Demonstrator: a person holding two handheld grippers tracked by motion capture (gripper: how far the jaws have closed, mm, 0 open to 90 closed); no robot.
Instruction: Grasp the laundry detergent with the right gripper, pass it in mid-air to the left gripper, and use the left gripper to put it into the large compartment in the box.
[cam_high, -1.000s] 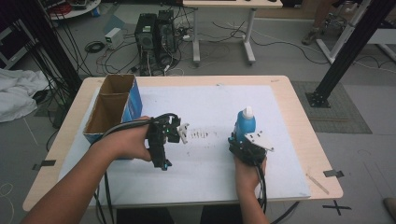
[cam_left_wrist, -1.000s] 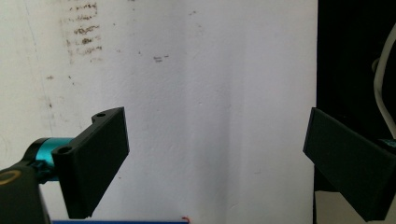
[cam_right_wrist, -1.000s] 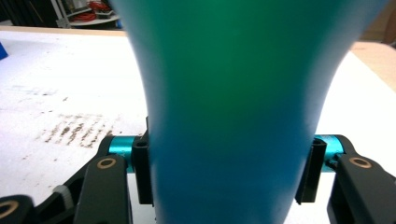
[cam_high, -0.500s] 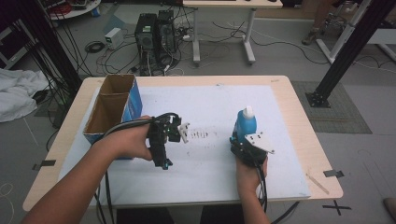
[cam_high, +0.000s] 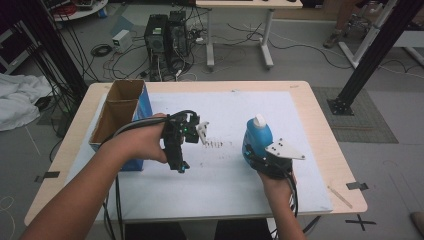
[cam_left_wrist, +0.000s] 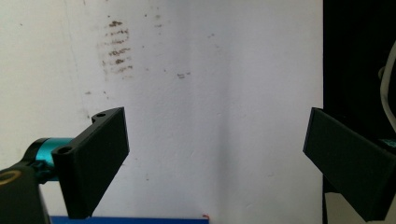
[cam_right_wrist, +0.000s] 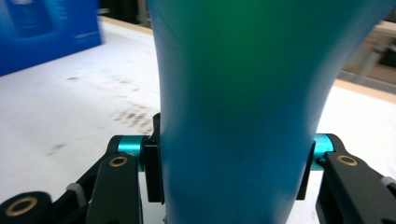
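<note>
The right tool (cam_high: 255, 156) is clamped on the lower body of a blue bottle (cam_high: 257, 137) with a white cap; its jaws have just been closing around it. The bottle stands upright right of centre on the worktop (cam_high: 310, 107) (it seems slightly lifted, hard to tell). The left tool (cam_high: 192, 131) is wide open and empty, near the cardboard box (cam_high: 117, 107) at the left.
</note>
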